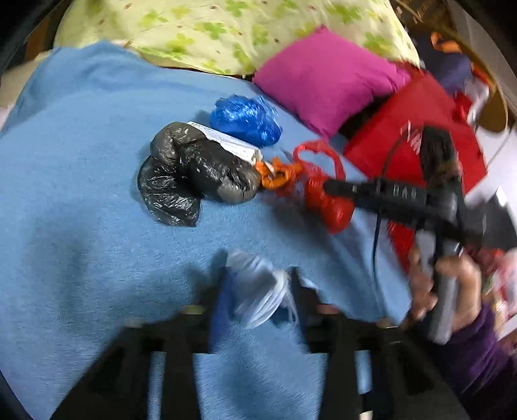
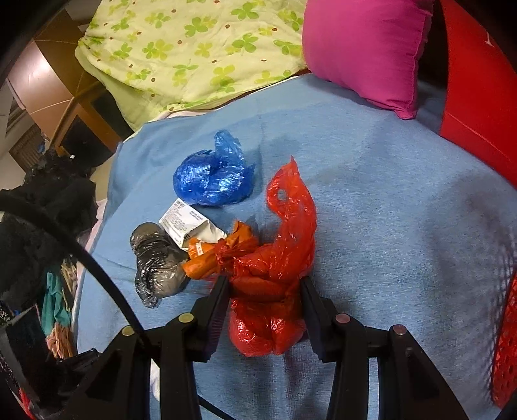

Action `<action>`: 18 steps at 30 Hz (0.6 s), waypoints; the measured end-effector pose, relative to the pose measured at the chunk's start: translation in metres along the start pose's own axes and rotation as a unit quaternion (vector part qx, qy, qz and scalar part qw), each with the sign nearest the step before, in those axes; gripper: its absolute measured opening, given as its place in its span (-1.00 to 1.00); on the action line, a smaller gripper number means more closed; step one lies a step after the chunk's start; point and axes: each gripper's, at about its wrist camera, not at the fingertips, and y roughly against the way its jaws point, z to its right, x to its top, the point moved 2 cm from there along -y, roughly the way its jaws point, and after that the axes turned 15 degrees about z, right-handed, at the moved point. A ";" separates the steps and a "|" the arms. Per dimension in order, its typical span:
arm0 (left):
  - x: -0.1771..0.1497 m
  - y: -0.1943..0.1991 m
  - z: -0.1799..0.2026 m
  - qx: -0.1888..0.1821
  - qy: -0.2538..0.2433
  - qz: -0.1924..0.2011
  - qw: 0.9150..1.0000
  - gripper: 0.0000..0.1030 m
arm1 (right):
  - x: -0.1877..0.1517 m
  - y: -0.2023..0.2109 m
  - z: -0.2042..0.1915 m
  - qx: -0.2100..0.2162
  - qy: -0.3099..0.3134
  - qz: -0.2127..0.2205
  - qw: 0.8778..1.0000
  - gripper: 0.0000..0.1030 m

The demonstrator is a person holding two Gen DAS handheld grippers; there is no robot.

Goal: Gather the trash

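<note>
Several pieces of trash lie on a blue blanket (image 1: 80, 200). My right gripper (image 2: 265, 284) is shut on a crumpled red plastic bag (image 2: 274, 265); from the left wrist view the gripper (image 1: 332, 187) reaches the same red bag (image 1: 326, 197) from the right. My left gripper (image 1: 258, 284) is shut on a pale white-blue plastic bag (image 1: 255, 290), blurred, just above the blanket. A black bag (image 1: 190, 174), a blue bag (image 1: 245, 119), a white paper packet (image 1: 226, 142) and an orange wrapper (image 1: 274, 173) lie beyond it. They show in the right view too: black bag (image 2: 155, 258), blue bag (image 2: 213, 177), packet (image 2: 190, 226), wrapper (image 2: 210, 258).
A magenta cushion (image 1: 326, 77) and a green-patterned quilt (image 1: 226, 29) lie at the far side. A red bag or box (image 1: 416, 129) stands at the right, also in the right view (image 2: 478, 97). A red mesh basket (image 2: 507, 339) is at the right edge. Clutter (image 2: 38, 226) sits off the left edge.
</note>
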 end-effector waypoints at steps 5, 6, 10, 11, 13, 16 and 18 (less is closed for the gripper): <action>0.006 0.011 -0.005 0.020 -0.012 0.019 1.000 0.31 | 0.001 0.001 0.005 -0.005 -0.004 0.000 1.000 -0.09; 0.008 0.012 -0.010 0.021 0.003 0.024 0.999 0.36 | 0.001 0.001 0.006 -0.005 -0.005 -0.001 1.000 -0.09; 0.007 0.003 -0.019 0.003 0.052 0.016 0.999 0.38 | 0.001 0.000 0.005 -0.007 -0.002 -0.001 1.000 -0.09; 0.005 -0.002 -0.018 -0.004 0.061 0.010 0.998 0.38 | 0.001 -0.001 0.005 -0.008 0.000 -0.001 1.000 -0.09; 0.001 -0.012 -0.012 -0.012 0.069 -0.005 0.998 0.38 | 0.001 -0.001 0.004 -0.010 0.003 -0.001 1.000 -0.08; -0.008 -0.022 0.001 -0.007 0.046 -0.023 0.999 0.38 | 0.000 -0.001 0.003 -0.012 0.006 0.000 1.000 -0.08; -0.011 -0.022 0.010 0.002 0.019 -0.021 1.000 0.38 | 0.000 -0.001 0.003 -0.012 0.006 0.000 1.000 -0.08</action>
